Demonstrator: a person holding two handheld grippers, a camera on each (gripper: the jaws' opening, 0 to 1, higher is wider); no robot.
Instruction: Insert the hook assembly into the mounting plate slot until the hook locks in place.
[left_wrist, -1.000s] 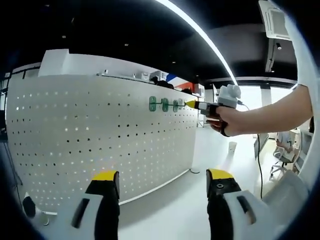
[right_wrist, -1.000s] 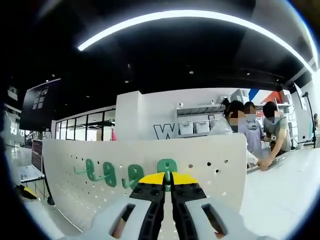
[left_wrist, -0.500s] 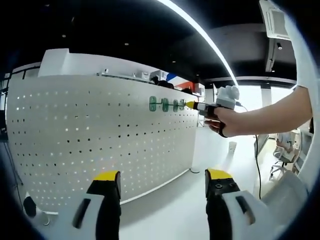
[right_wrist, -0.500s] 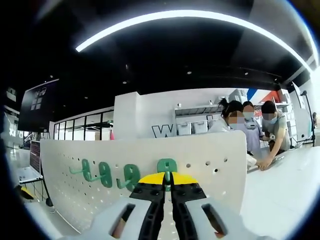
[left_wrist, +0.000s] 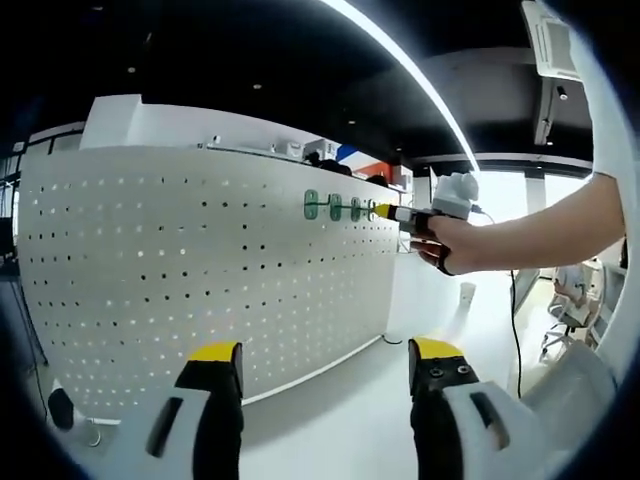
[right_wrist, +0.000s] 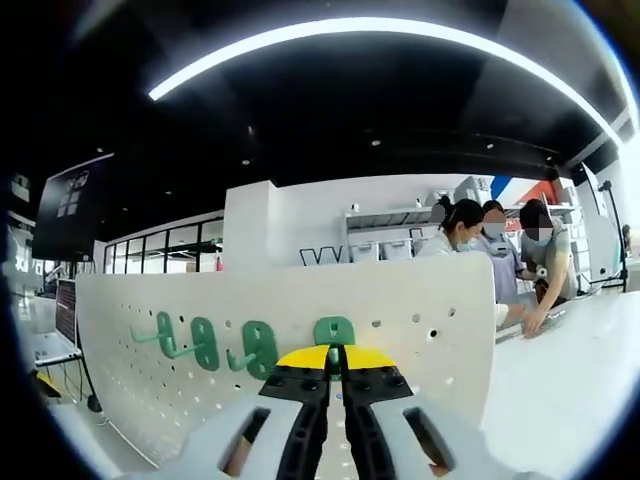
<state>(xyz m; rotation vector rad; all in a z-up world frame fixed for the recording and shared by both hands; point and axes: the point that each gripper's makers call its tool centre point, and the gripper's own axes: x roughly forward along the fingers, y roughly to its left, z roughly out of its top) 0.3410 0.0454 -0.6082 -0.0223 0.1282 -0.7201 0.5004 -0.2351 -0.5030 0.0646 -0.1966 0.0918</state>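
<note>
A white pegboard mounting plate (left_wrist: 200, 270) (right_wrist: 420, 340) stands upright on the table. Three green hooks (right_wrist: 205, 345) hang in a row on it, also seen as hooks (left_wrist: 333, 207) near its top edge. My right gripper (right_wrist: 334, 358) is shut on a fourth green hook (right_wrist: 333, 333), whose back plate sits against the board. In the left gripper view the right gripper (left_wrist: 385, 211) shows at the board's top right, held by a person's hand (left_wrist: 450, 240). My left gripper (left_wrist: 325, 362) stands open low in front of the board with nothing between its jaws.
The white table (left_wrist: 340, 420) runs along the foot of the board. A small dark object (left_wrist: 62, 405) lies at its lower left end. Three people (right_wrist: 500, 260) sit at a table beyond the board's right end. A cable (left_wrist: 517, 330) hangs from the right gripper.
The held hook and the right gripper have edged slightly closer along the board; the row of hooks has shifted a little in both views as the cameras moved. Left gripper stays open.
</note>
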